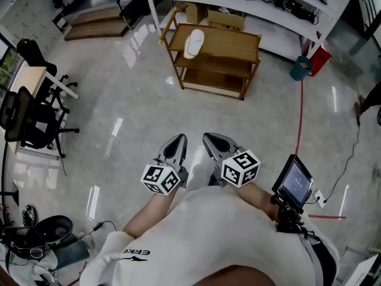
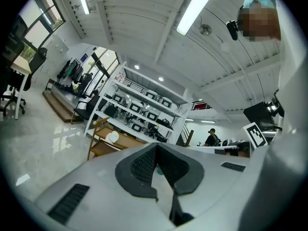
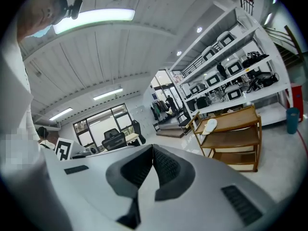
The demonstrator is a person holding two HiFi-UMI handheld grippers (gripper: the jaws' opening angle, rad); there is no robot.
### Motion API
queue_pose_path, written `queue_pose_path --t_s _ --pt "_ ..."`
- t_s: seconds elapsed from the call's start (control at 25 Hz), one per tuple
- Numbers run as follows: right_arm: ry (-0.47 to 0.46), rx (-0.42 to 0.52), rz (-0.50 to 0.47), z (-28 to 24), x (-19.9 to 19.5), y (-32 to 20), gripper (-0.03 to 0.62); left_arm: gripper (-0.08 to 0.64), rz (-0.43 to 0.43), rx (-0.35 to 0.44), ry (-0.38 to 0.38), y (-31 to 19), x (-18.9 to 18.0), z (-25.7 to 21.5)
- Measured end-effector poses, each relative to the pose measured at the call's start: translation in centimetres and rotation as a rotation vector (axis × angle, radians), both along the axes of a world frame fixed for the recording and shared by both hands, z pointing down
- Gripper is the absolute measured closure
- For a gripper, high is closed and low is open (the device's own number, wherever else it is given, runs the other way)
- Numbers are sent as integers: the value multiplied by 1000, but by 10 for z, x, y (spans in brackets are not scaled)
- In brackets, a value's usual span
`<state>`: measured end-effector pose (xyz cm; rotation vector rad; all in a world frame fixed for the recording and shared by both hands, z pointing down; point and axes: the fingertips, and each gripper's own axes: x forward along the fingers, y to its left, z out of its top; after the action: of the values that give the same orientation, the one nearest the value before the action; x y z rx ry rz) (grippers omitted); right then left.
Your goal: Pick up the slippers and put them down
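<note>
Frankly, with the left claw [image 1: 177,142] and right claw [image 1: 215,140] both pinched together and empty, they could nudge the white slippers [image 1: 193,43] at twelve o'clock off the wooden rack [image 1: 238,41]. Glossy pale floor [image 1: 131,118] lies between; an office chair [image 1: 27,121] stands at nine o'clock.

White slippers [image 1: 193,43], lying flat on the top shelf of the wooden rack [image 1: 238,43], near its left end; the two overlap.
</note>
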<state>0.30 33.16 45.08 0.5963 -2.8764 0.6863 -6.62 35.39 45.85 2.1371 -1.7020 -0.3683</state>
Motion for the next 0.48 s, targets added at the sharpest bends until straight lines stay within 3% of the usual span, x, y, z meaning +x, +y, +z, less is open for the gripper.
queue_pose_path --t_s 0.48 --pt "-56 -42 -20 -1 12 -108 586 557 -48 -25 35 -107 6 -2"
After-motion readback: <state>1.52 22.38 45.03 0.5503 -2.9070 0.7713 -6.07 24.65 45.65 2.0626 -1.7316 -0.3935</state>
